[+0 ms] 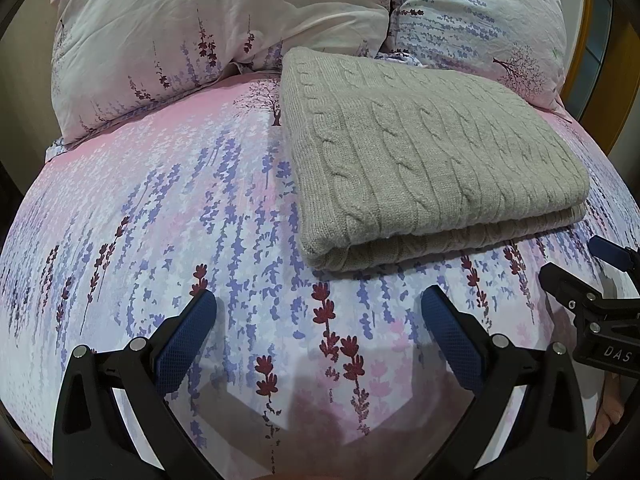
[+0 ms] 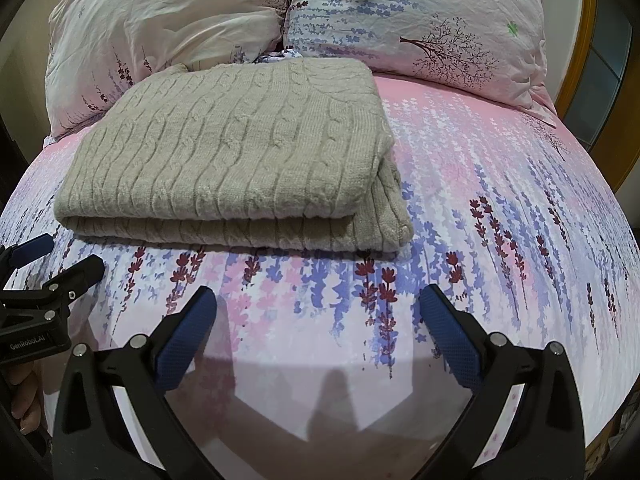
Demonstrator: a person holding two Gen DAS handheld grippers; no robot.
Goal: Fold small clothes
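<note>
On bed (image 1: pixel 160 200): one folded sweater (image 1: pixel 420 152), two pillows (image 1: pixel 208 20).

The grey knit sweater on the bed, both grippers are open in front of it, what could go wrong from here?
1. The grey knit sweater lies folded in thick layers; a pinch at its near edge might take only the top layer and undo the fold.
2. Its lower layer juts out at the right corner, so a lift could skew it.
3. The left gripper and right gripper sit close and could collide.
</note>
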